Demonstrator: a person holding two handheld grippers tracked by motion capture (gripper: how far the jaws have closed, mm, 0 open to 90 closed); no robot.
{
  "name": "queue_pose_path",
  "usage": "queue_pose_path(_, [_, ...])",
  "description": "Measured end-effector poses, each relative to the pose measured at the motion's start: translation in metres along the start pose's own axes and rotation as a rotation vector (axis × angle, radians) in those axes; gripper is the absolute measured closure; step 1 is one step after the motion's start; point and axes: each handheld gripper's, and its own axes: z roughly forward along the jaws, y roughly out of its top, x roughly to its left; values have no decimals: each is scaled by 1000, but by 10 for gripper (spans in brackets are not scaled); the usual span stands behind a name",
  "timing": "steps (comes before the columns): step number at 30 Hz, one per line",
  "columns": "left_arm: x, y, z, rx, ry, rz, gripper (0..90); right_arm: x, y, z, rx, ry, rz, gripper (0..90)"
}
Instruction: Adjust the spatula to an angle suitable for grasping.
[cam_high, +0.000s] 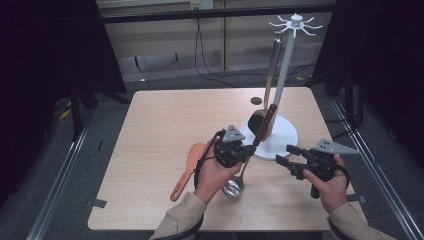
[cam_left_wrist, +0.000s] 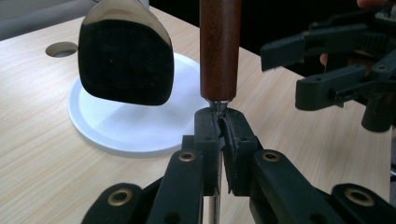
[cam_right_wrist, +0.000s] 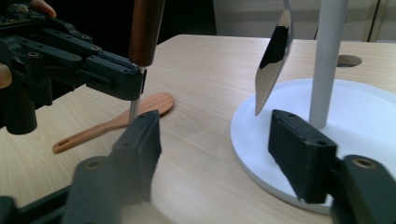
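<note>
Clamping the ladle (cam_left_wrist: 219, 46) by its thin metal shank, right under the dark wooden handle, the left gripper (cam_left_wrist: 222, 123) has its jaws pressed together on the steel. The handle rises up and away from those jaws toward the rack, while in the high view the bowl hangs below and behind them, close over the table (cam_high: 165, 115); whether it touches the wood I cannot tell. Off to that gripper's right, the right gripper (cam_right_wrist: 215, 123) has its jaws apart with nothing between them, aimed across at the ladle and the rack base but apart from both.

Just beyond both grippers stands the white utensil rack (cam_high: 285, 60), with a metal turner (cam_left_wrist: 126, 51) already hanging from a hook, its blade low over the round base. Left of the left gripper, a wooden spatula (cam_high: 187, 170) lies flat on the table.

By my reading, one utensil is hung, the ladle is picked up but not yet on a hook, and the spatula is untouched.
</note>
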Motion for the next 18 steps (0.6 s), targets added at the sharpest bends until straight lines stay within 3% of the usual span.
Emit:
queue_pose_path(8, [-4,6,-2,-39,22,-10,854,11,0,8,-6,-2,22,526])
queue_pose_path(18, [-10,12,2,-57,21,-10,853,21,0,19,4,21,69,599])
